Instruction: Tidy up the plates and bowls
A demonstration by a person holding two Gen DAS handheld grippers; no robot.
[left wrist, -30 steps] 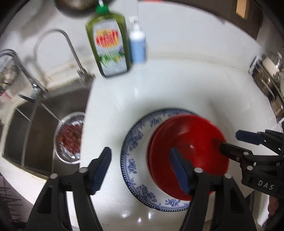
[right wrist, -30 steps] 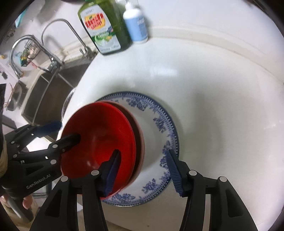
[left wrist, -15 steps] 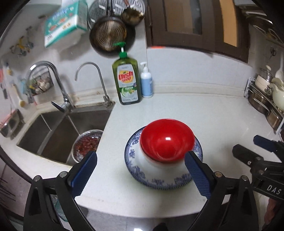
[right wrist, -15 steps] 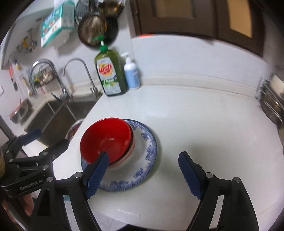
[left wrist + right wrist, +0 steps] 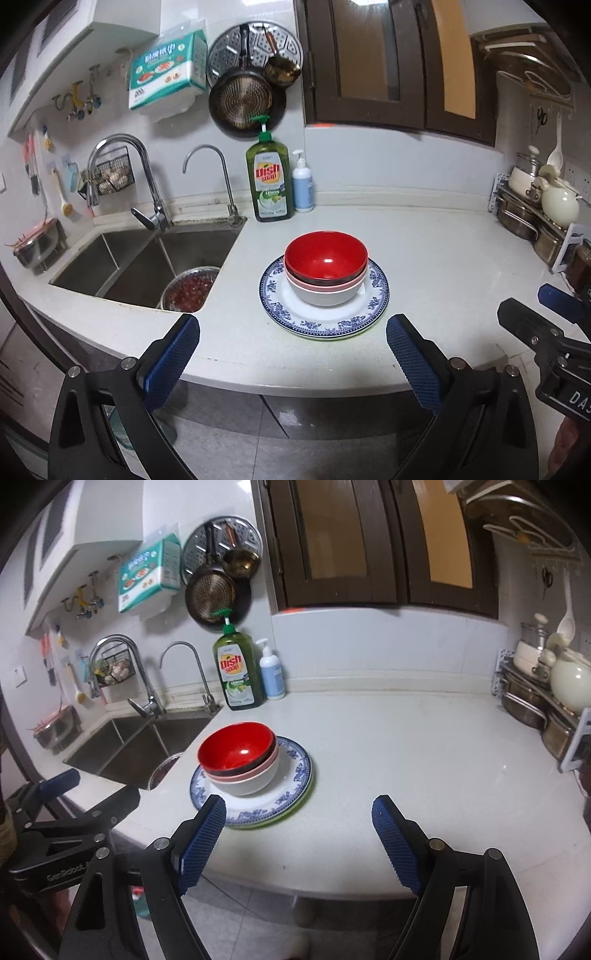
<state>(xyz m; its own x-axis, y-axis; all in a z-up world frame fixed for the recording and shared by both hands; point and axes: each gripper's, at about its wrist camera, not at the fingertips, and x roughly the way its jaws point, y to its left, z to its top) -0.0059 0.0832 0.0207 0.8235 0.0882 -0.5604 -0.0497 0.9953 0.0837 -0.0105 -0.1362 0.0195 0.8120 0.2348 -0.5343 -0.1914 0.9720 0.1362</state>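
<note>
Both my left gripper and right gripper hang wide and empty; ahead, red bowl nests in stacked bowls on the plate, saving counter space

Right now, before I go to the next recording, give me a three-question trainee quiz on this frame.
1. True or false: the red bowl sits nested in the white bowl.
2. Multiple choice: what does the blue-patterned plate rest on? A) sink floor B) green plate C) pot rack
3. Fill in: the left gripper and right gripper are both ____.

Key: 1 true. 2 B; the green plate edge shows beneath it in the right wrist view. 3 open, holding nothing.
</note>
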